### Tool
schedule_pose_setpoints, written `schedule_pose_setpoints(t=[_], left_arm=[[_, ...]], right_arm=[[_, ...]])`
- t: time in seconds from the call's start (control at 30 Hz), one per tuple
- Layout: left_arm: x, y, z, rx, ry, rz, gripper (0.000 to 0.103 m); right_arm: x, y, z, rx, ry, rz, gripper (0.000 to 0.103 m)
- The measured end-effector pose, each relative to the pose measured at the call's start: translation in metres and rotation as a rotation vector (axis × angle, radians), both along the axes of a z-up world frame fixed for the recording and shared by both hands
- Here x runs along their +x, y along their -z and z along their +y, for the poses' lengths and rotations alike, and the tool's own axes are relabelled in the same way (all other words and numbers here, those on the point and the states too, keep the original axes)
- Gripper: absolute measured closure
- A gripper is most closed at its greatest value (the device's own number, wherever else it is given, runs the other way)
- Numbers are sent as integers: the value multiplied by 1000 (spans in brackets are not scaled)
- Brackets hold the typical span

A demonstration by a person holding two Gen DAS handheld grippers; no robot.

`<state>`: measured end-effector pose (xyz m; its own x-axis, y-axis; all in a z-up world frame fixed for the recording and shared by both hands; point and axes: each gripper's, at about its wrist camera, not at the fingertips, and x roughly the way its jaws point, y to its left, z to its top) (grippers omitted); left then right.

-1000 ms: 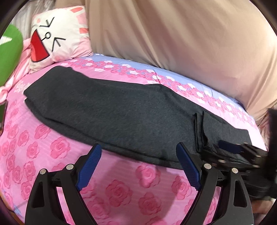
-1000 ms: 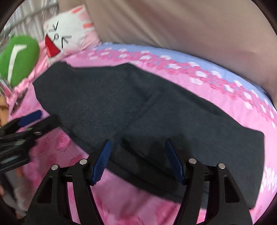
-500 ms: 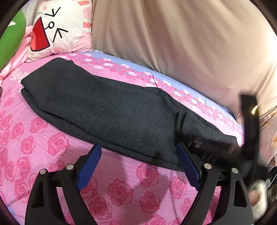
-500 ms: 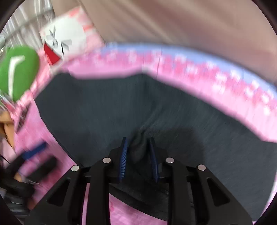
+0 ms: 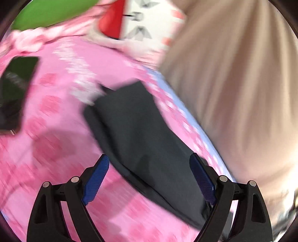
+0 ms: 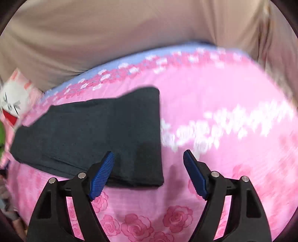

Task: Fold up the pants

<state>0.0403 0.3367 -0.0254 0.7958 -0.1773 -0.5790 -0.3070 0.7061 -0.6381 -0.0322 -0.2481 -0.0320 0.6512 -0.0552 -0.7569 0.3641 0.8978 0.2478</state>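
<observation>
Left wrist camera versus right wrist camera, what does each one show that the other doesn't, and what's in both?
Only the left wrist view shows the black phone on the sheet and the big green cushion. Only the right wrist view shows the pants' squared-off end, with bare pink sheet beyond it. Both show the dark pants, the cartoon-face pillow, the beige curtain and open blue-padded jaws.

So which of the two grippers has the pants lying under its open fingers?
The left gripper: the dark folded pants run beneath its gap. The right gripper, jaws opening, hangs mostly over bare pink bedsheet.
</observation>
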Motion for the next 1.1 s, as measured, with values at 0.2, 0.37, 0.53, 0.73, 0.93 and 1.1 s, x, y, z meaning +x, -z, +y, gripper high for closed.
schedule_pose_setpoints(t=[0.2, 0.37, 0.53, 0.73, 0.93, 1.1], left_arm=[[36, 25, 34, -70, -25, 72, 18], [52, 22, 25, 27, 3, 97, 78], [41, 0, 14, 62, 40, 58, 89], [22, -24, -33, 69, 204, 19, 89], [-1, 6, -110, 193, 284, 83, 88], [-6, 21, -102, 164, 184, 120, 83]], right_arm=[[21, 8, 16, 55, -32, -31, 22], [32, 7, 15, 92, -37, -64, 85], [13, -30, 1, 42, -38, -145, 89], [-49, -62, -47, -63, 78, -182, 93], [-98, -26, -94, -97, 166, -37, 78], [-92, -50, -26, -375, 139, -110, 52]])
